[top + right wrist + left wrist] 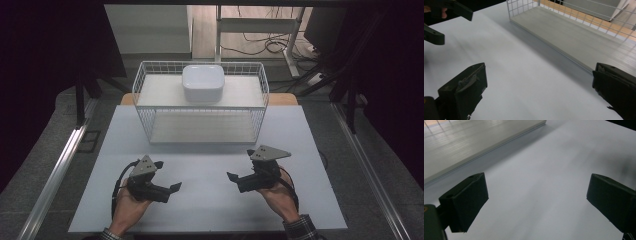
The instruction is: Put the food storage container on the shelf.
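Note:
A white wire rack with two shelves stands at the back of the white tabletop. On its upper shelf rests a white rounded square dish. My left gripper is held low over the front left of the table, open, with bare tabletop between its jaws. My right gripper hovers at the front right, also open and holding nothing. The rack's lower shelf lies ahead in the right gripper view, and the left gripper appears at that view's top left.
Around the table is grey floor with metal rails on both sides. Behind the rack are a desk frame and loose cables. Dark curtains flank the scene.

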`<state>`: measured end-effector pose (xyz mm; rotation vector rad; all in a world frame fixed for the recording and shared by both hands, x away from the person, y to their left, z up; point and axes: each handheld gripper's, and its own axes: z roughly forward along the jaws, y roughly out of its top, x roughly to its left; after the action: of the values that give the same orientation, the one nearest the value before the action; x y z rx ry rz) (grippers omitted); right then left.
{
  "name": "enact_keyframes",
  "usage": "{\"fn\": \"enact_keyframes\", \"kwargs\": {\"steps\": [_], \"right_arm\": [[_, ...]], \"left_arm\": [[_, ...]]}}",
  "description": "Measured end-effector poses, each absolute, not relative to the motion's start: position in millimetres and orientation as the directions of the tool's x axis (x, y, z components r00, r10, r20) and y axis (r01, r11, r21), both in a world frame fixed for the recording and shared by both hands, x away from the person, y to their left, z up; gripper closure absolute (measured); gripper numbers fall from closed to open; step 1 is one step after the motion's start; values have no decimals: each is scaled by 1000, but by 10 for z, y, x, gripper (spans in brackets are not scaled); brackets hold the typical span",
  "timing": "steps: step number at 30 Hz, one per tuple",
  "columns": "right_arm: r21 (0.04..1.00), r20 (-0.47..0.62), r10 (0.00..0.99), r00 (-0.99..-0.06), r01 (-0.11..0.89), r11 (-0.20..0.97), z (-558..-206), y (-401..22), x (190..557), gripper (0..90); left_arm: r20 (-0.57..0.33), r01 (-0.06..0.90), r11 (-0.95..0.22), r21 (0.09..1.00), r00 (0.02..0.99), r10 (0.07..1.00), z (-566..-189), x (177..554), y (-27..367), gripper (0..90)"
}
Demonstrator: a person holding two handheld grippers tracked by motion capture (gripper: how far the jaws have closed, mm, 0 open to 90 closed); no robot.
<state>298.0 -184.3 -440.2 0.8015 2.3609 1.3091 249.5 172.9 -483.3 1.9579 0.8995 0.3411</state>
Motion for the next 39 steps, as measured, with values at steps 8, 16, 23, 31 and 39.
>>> {"fn": "enact_keyframes", "kwargs": {"steps": [8, 16, 23, 31, 39], "right_arm": [[851, -22, 640, -768, 321, 415, -4514, -2000, 2921, 0], [838, -60, 653, -755, 317, 444, -4689, -2116, 2828, 0], [843, -71, 661, -747, 310, 440, -4817, -2198, 2789, 1], [810, -62, 647, -760, 340, 477, -4984, -2162, 2800, 2], [780, -39, 656, -754, 387, 492, -5069, -2152, 2837, 3]], "left_arm": [[-99, 465, -304, 832, 662, 743, -4928, 2373, 1865, 33], [-111, 493, -292, 819, 635, 764, -5084, 2257, 1976, 32], [-109, 514, -306, 801, 628, 770, -5227, 2217, 1999, 26], [-111, 548, -336, 767, 628, 771, -5319, 2260, 1937, 19], [-81, 563, -393, 727, 639, 765, -5369, 2283, 1864, 15]]}}
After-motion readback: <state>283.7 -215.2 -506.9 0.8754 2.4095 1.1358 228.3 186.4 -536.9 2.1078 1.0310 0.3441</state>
